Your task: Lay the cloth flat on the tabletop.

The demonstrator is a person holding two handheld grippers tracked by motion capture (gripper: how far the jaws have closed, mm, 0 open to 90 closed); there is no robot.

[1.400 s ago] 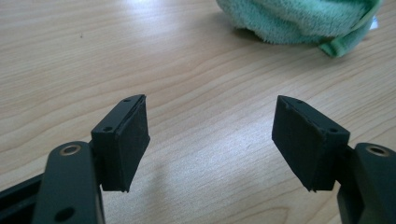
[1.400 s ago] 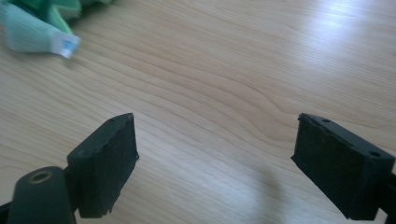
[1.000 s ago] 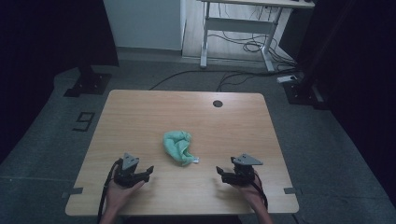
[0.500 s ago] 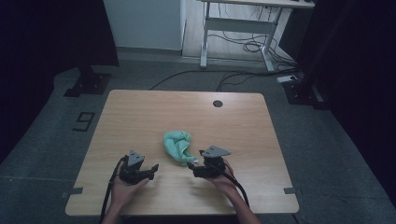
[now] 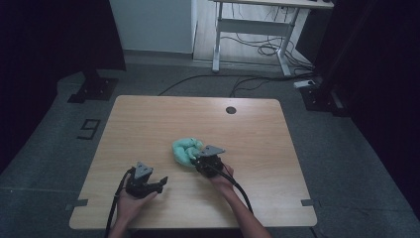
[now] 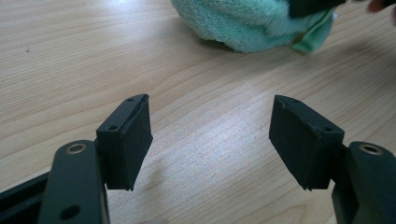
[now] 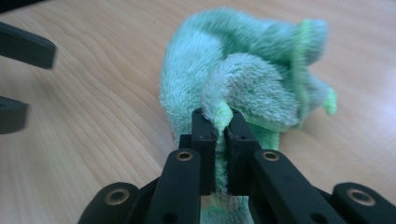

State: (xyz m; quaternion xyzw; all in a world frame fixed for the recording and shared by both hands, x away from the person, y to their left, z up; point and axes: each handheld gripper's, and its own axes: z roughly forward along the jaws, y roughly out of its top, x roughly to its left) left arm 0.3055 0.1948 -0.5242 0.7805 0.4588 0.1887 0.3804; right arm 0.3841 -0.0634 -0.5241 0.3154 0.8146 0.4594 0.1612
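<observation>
Your right gripper (image 5: 198,161) swung in from the table's right side, jaws just closed on a fold of the green towel (image 7: 243,84) | towel bunched mid-table (image 5: 148,124) | left gripper (image 6: 210,135) wide open, empty, near towel | grip set: lift or spread next

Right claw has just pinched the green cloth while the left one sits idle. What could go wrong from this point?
1. The right claw, whose jaws have just been closing, pinches only a thin corner of the green cloth; that edge could slip out when lifted.
2. The cloth lies bunched in a heap, so a pull may drag the whole wad across the table instead of unfolding it.
3. The left claw is open and apart from the cloth, so nothing anchors it.
</observation>
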